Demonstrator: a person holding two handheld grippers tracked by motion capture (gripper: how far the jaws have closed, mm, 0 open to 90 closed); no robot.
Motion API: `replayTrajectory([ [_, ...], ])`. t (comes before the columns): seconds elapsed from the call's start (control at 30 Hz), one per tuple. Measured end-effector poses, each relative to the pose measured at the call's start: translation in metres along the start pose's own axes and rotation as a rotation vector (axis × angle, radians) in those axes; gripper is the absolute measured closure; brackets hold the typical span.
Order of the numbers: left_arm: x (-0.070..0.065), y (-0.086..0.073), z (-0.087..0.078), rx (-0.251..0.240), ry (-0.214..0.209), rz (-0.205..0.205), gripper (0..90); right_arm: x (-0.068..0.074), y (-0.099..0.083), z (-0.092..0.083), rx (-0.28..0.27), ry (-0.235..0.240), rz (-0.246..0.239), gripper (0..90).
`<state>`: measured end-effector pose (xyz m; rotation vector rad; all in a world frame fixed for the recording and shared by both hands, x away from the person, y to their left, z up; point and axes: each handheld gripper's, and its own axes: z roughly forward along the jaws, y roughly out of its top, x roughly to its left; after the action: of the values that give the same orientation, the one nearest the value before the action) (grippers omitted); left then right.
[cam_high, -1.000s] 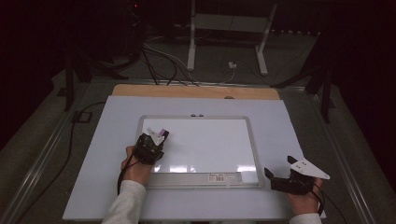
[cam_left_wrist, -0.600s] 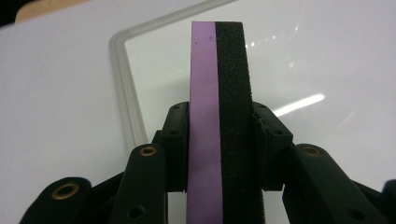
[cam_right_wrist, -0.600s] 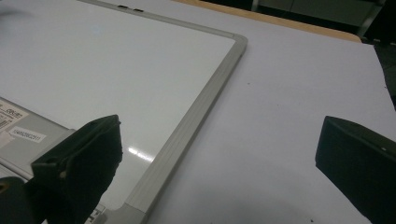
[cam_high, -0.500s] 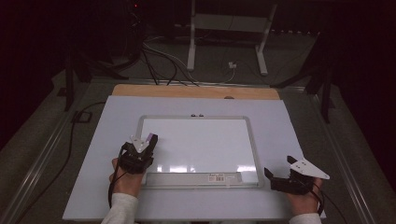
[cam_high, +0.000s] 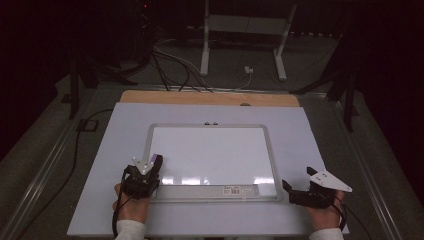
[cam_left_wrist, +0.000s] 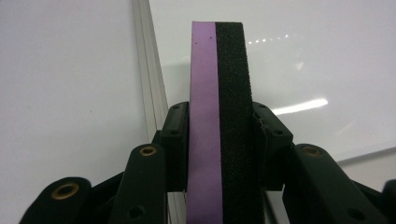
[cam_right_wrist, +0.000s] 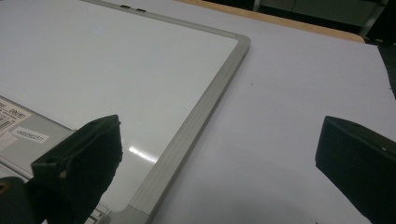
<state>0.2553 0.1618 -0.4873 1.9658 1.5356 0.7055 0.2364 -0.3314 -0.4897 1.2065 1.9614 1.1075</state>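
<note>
A whiteboard (cam_high: 215, 150) with a grey frame lies flat in the middle of the white table sheet (cam_high: 310, 135). My left gripper (cam_high: 148, 169) hovers over the board's near left corner, shut on a board eraser (cam_high: 156, 159) with a purple back and a black felt face. In the left gripper view the eraser (cam_left_wrist: 219, 70) stands on edge between the jaws of the left gripper (cam_left_wrist: 219, 121), above the board's left frame rail (cam_left_wrist: 149, 93). My right gripper (cam_high: 295, 192) rests open beside the near right corner; the right gripper (cam_right_wrist: 219, 158) holds nothing, and the whiteboard (cam_right_wrist: 93, 70) lies to its left.
A wooden edge (cam_high: 210, 98) runs along the back of the sheet. Two small dark clips (cam_high: 211, 123) sit on the board's far rail, and a label (cam_high: 232, 189) on its near rail. Cables (cam_high: 170, 65) and a metal stand (cam_high: 205, 45) are on the floor behind.
My left gripper, still holding the eraser, has slid left and toward the near edge, from over the board's left part to its near left corner. The right gripper has stayed put.
</note>
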Motion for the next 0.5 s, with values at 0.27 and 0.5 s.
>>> replayTrajectory([
  [0.27, 0.0, -0.01, -0.004, 0.038, -0.037, -0.056, 56.0, 0.0, 0.0, 0.0, 0.001, 0.0, 0.001, 1.0],
  [0.5, -0.003, -0.016, -0.015, 0.058, -0.062, -0.057, 53.6, 0.0, 0.0, 0.001, 0.003, -0.001, -0.001, 1.0],
])
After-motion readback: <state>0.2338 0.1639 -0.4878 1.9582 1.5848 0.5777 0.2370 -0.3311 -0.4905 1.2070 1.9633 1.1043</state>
